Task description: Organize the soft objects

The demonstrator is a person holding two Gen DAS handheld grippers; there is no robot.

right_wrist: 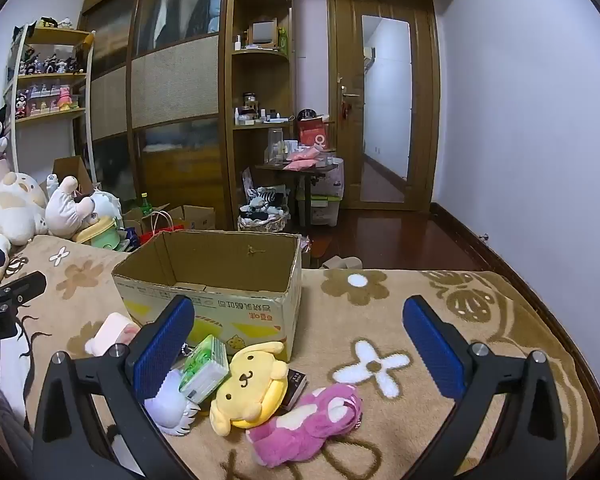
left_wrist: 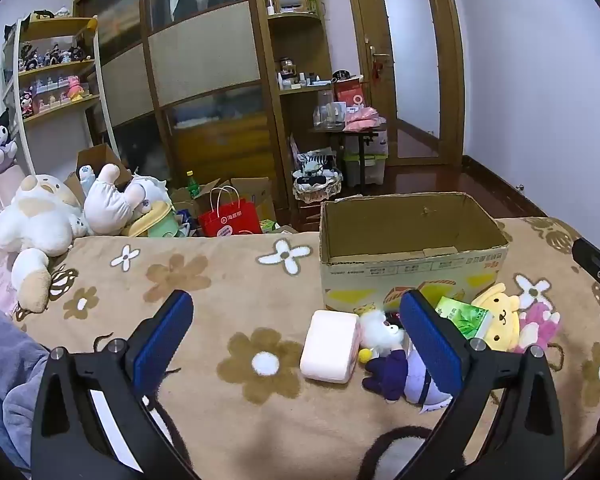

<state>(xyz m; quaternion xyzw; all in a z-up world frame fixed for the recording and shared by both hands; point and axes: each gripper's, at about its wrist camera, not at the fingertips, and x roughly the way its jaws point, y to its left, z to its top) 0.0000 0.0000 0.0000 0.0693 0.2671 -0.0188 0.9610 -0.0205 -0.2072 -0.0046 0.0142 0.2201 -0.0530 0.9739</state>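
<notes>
Grippers: left gripper [left_wrist: 296, 334] and right gripper [right_wrist: 298, 338] both spread wide, empty, above floral brown blanket [left_wrist: 204, 280]. Soft toys, including yellow dog plush [right_wrist: 248, 390] and pink bear plush [right_wrist: 308, 420], lie touching open cardboard box's [right_wrist: 216, 276] near side. Step: approach. Next: close on one plush, lift into box.

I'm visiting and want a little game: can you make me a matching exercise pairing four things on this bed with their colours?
Things:
1. dog plush
2. bear plush
3. tissue pack
4. cardboard box

Colours:
A. green and white
B. brown
C. yellow
D. pink

Pairs: 1-C, 2-D, 3-A, 4-B
</notes>
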